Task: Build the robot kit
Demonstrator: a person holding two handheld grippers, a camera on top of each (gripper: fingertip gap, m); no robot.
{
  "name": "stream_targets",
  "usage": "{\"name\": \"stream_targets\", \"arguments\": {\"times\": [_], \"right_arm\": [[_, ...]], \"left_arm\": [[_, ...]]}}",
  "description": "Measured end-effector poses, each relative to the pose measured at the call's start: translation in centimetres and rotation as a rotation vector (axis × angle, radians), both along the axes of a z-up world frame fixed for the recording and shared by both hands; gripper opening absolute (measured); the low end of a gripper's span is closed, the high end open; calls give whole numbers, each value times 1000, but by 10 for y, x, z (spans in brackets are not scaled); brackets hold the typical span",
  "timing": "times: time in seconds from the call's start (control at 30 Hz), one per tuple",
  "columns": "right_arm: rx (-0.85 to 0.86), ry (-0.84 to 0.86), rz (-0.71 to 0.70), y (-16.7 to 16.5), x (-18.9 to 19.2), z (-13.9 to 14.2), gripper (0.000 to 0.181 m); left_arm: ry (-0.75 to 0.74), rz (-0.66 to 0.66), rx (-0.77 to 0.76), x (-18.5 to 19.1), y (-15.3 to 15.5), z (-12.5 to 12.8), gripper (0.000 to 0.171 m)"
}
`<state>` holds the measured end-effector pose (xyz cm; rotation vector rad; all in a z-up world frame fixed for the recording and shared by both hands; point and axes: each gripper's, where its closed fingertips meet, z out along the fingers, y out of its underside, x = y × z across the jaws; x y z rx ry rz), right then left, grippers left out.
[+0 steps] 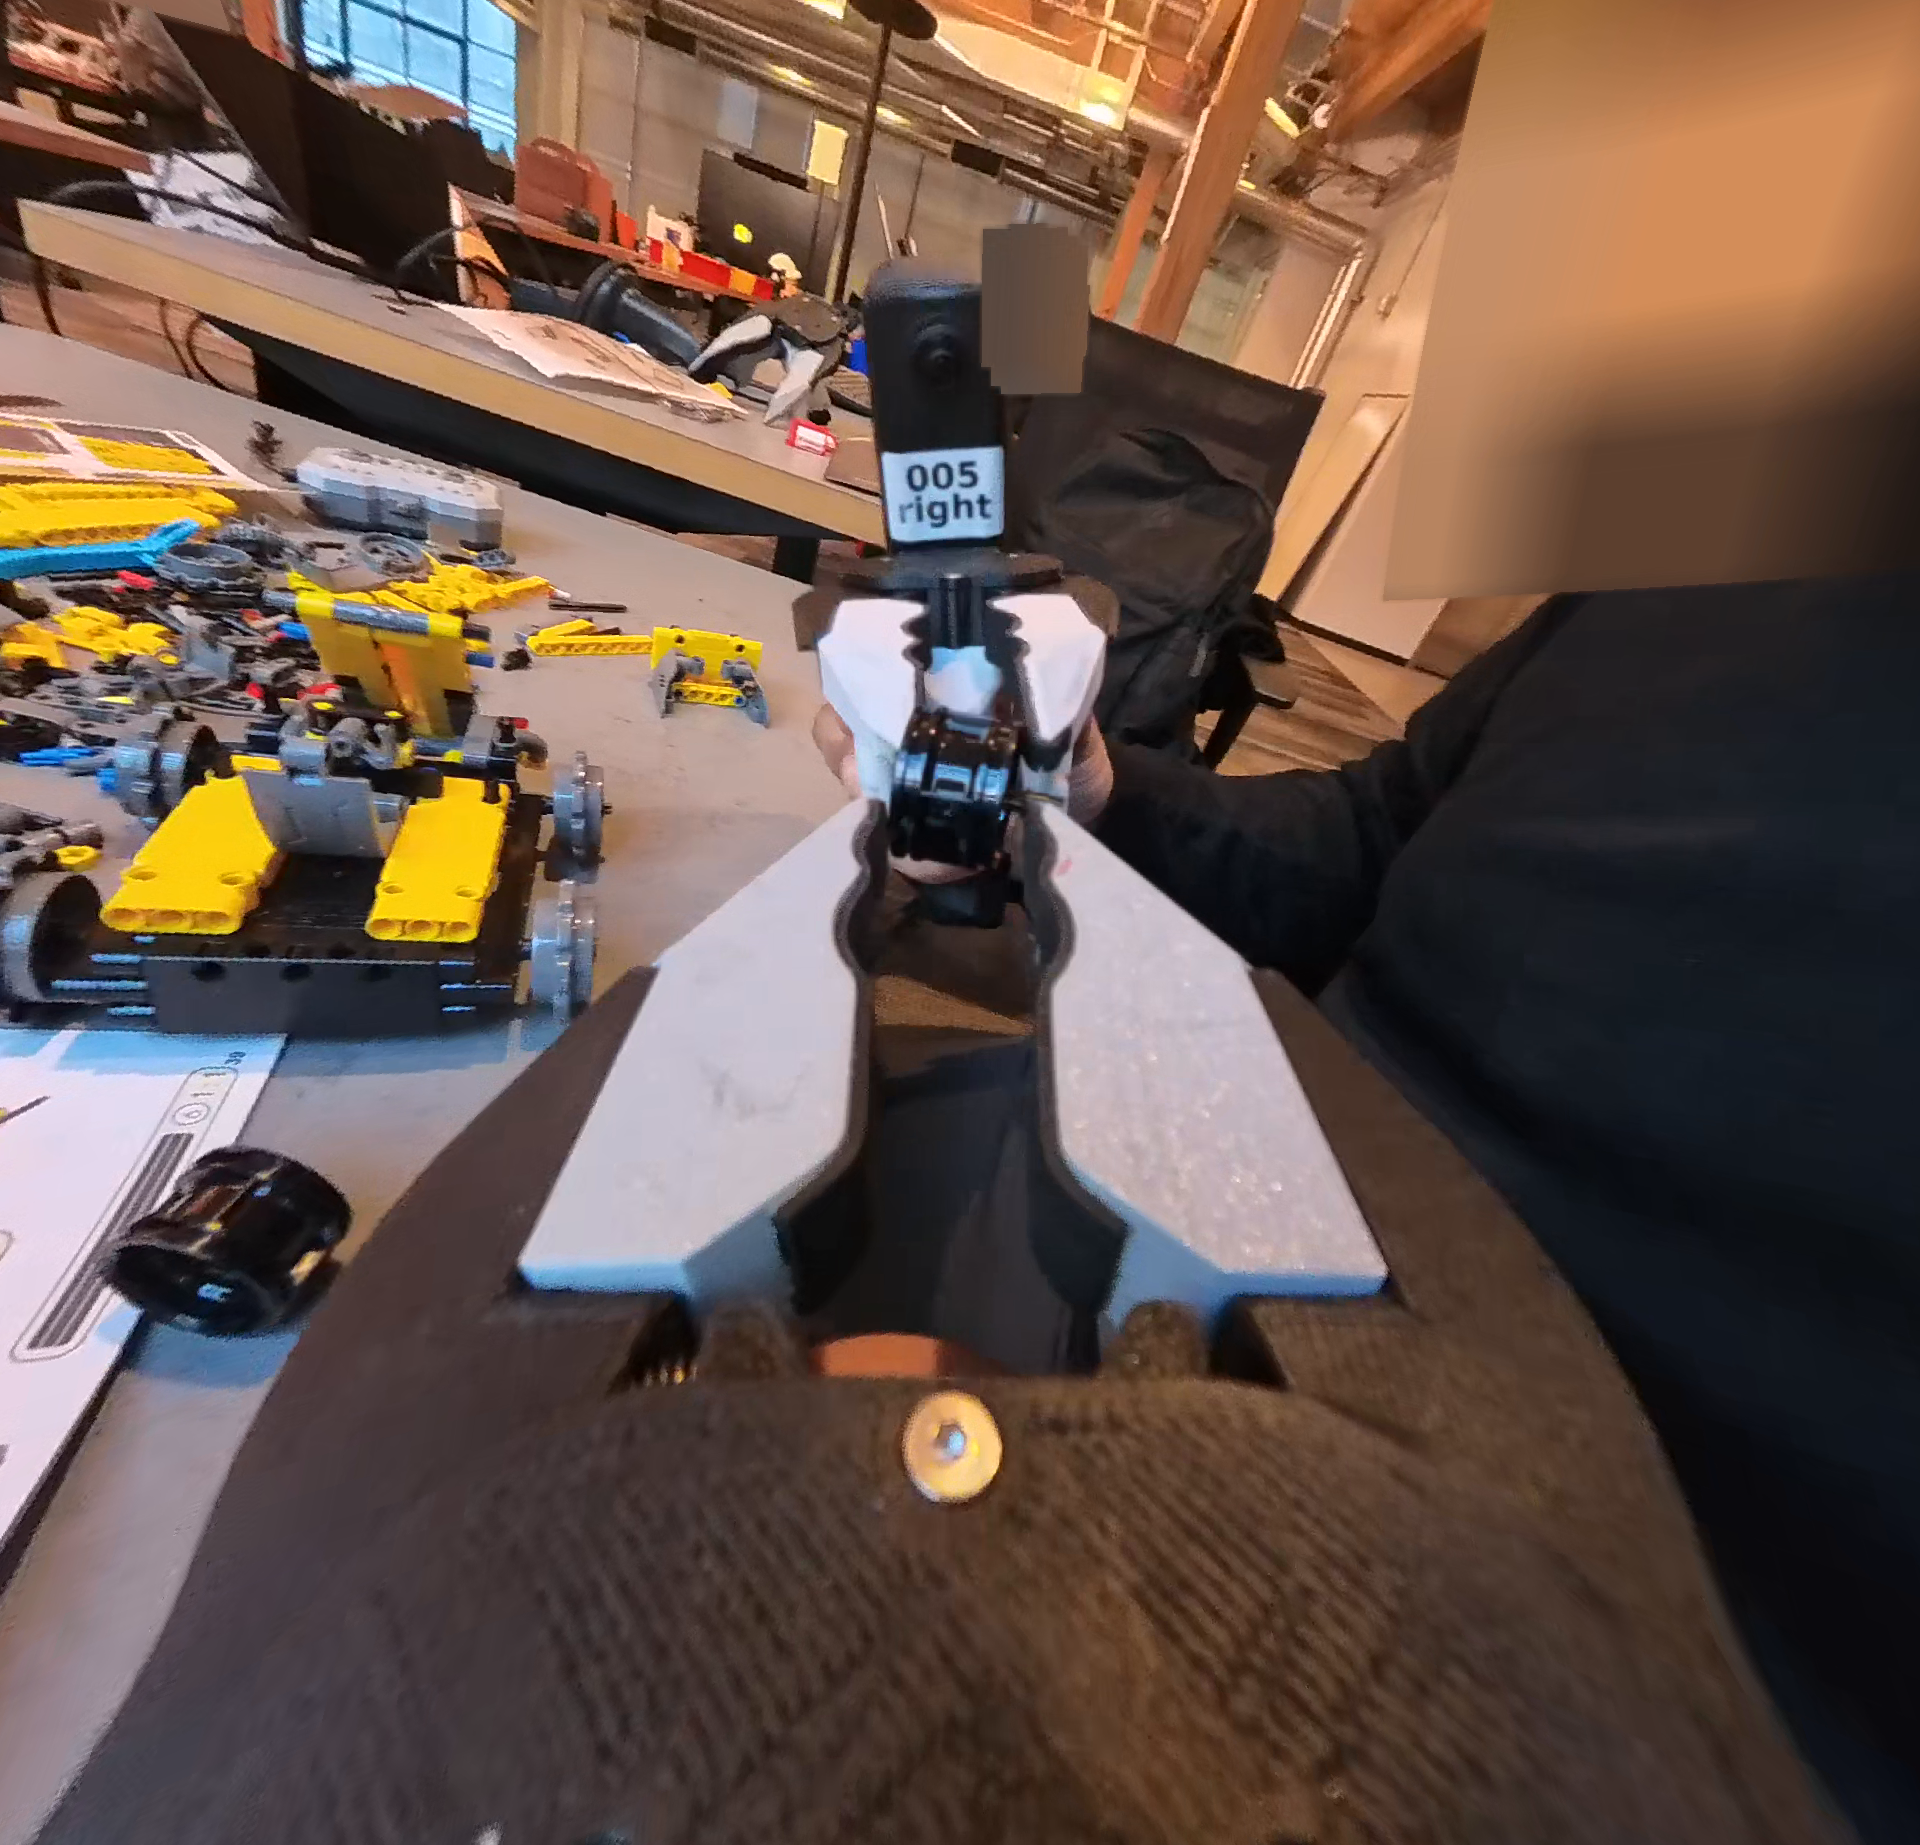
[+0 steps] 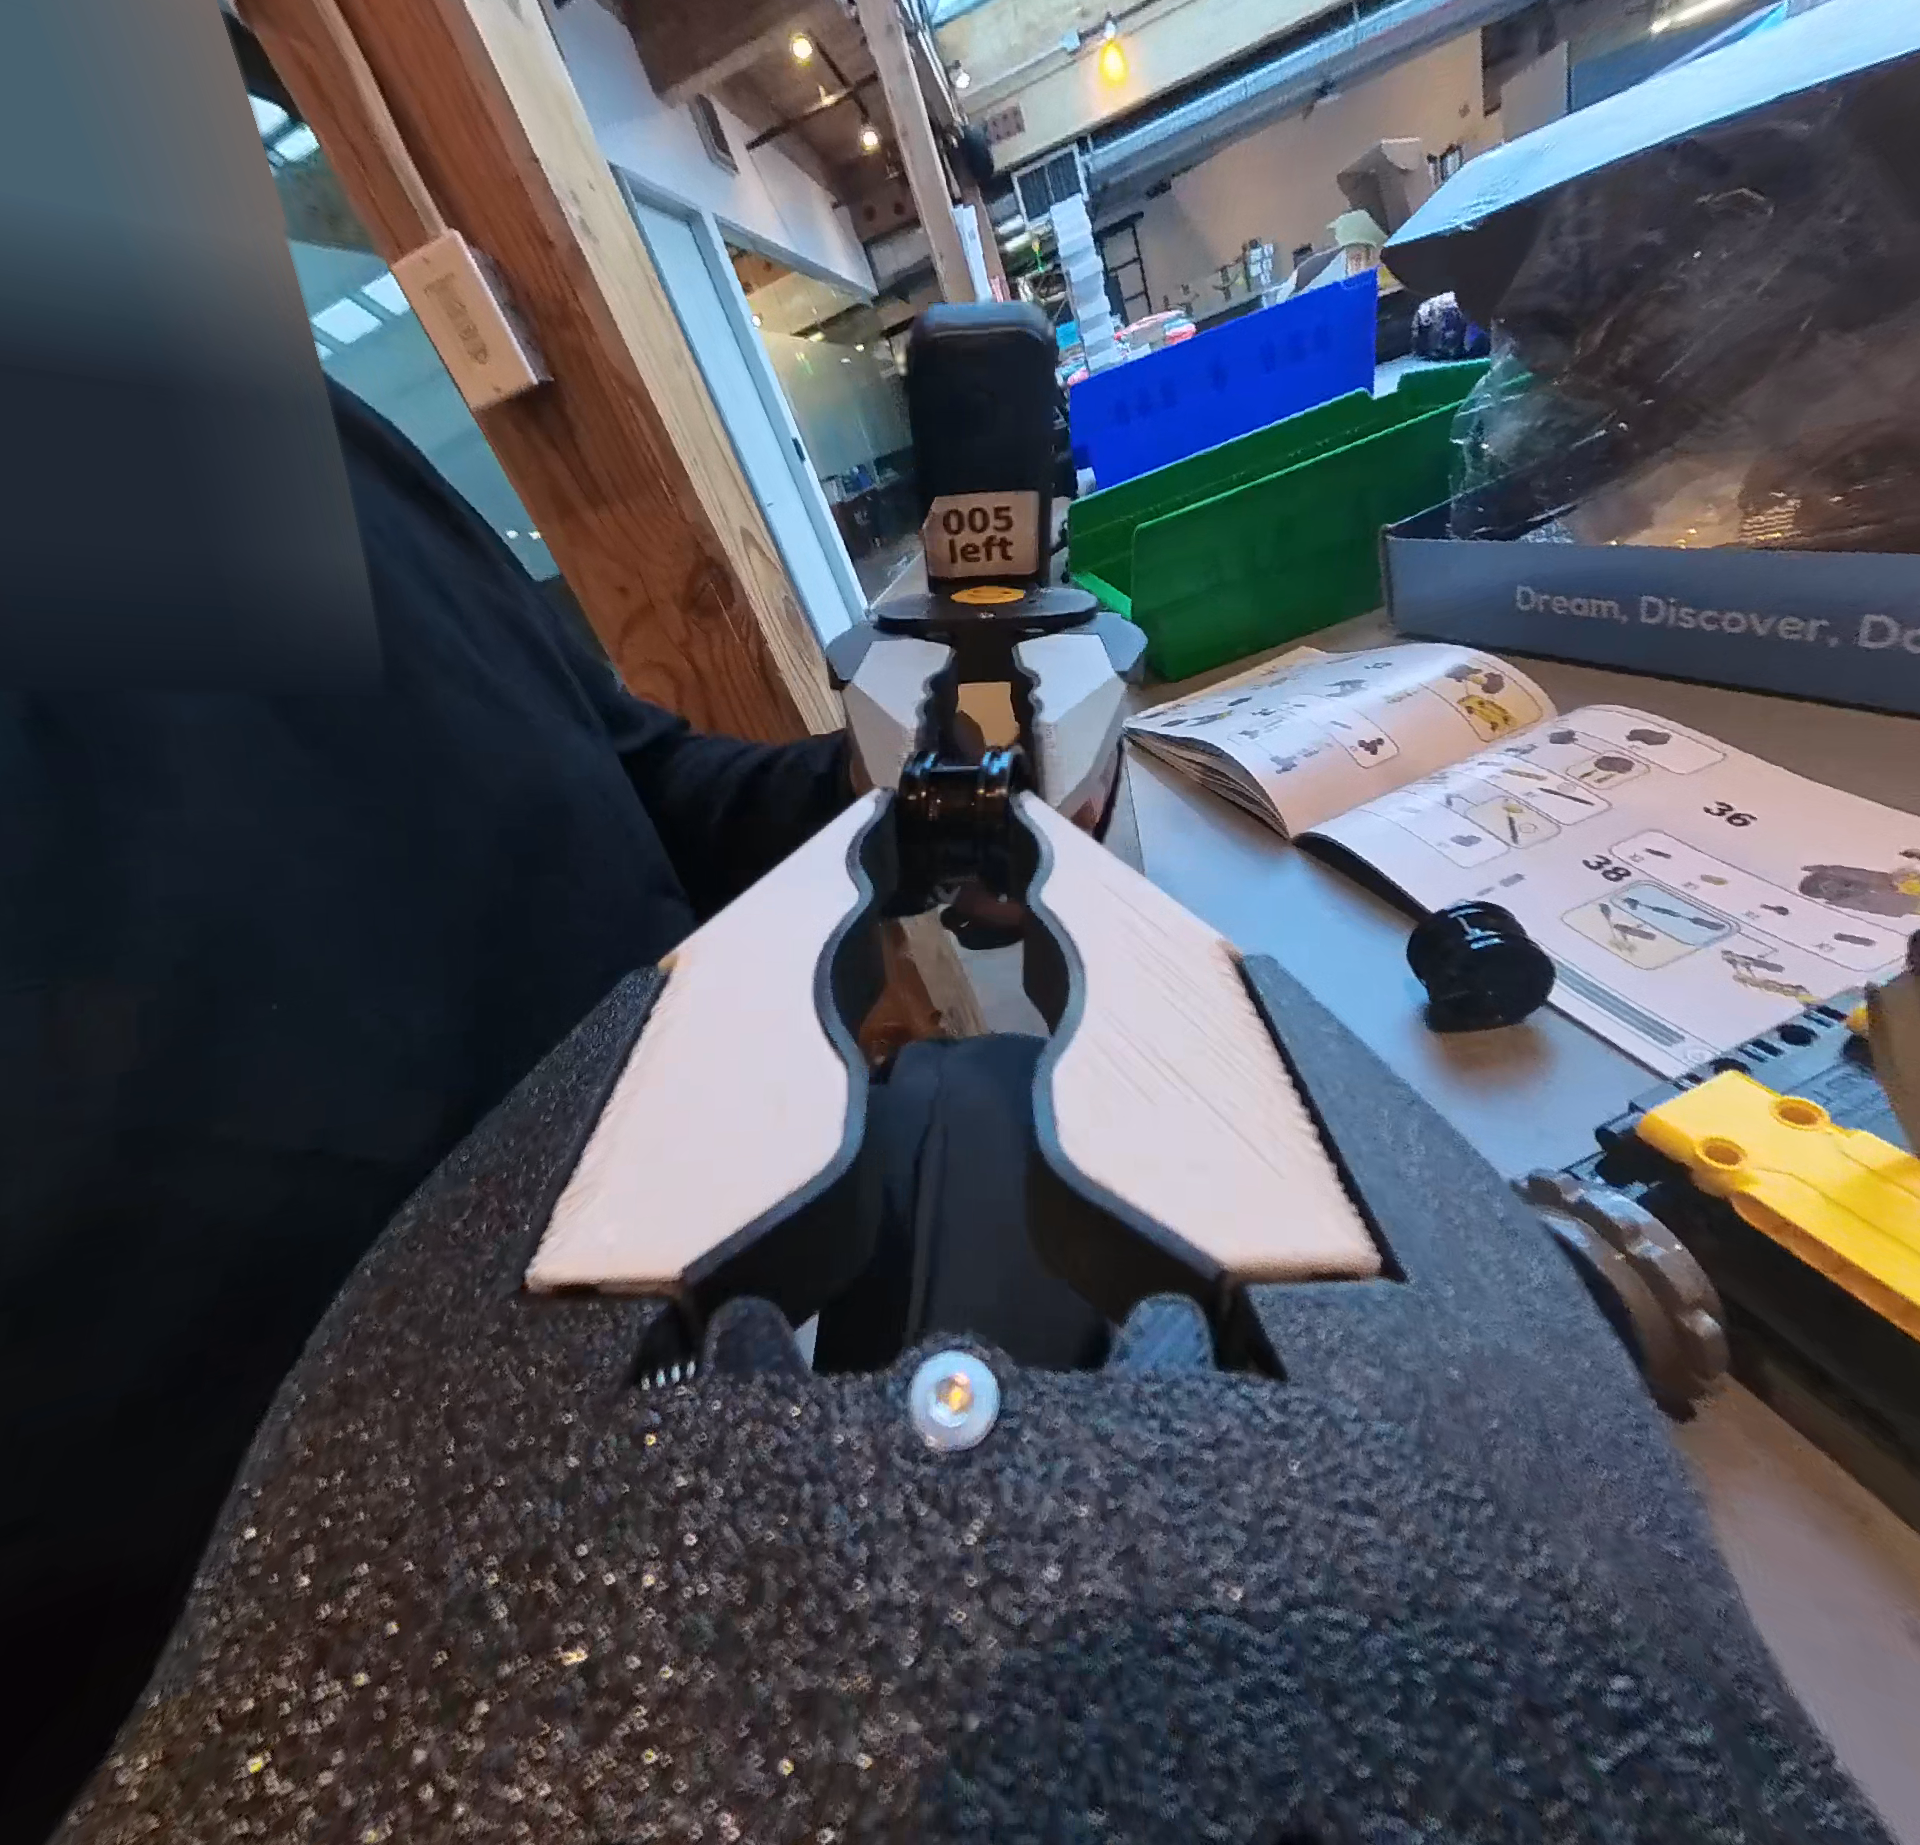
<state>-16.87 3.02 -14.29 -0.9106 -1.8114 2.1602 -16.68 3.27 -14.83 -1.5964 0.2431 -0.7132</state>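
My two grippers face each other tip to tip above the table's near edge. In the left wrist view my left gripper (image 1: 954, 827) is shut on a small black brick assembly (image 1: 951, 777), and the right gripper (image 1: 961, 730) grips the same assembly from the far side. In the right wrist view my right gripper (image 2: 954, 806) is closed on the black assembly (image 2: 951, 785), with the left gripper (image 2: 971, 735) behind it. Whether the assembly is one part or two joined parts, I cannot tell. A person's hands in dark sleeves hold both grippers.
A yellow and black brick vehicle chassis (image 1: 312, 891) (image 2: 1766, 1172) stands on the grey table (image 1: 665, 756). A black wheel hub (image 1: 229, 1239) (image 2: 1481, 964) lies on an open instruction booklet (image 2: 1558, 808). Loose bricks (image 1: 156, 590), a green bin (image 2: 1247, 538) and a dark box (image 2: 1662, 600) lie farther off. My left and right fingertips are right by each other. From either gripper's tips it is about 15 cm to the black wheel hub (image 2: 1481, 964). Seen from the left wrist view (image 1: 271, 1185) as well.
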Motion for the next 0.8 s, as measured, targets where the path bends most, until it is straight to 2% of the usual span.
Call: {"name": "stream_targets", "arguments": {"times": [0.17,0.4,0.7,0.8], "right_arm": [[-50,-5,-13,5,-1,2,20],[-12,-40,-89,13,-10,-7,23],[12,-142,-214,28,-28,-27,26],[7,-173,-244,33,-30,-34,19]], "left_arm": [[22,23,23,-1,4,2,22],[261,176,15,-10,14,-13,19],[349,323,-38,-31,23,-28,19],[431,394,-57,-42,23,-36,19]]}}
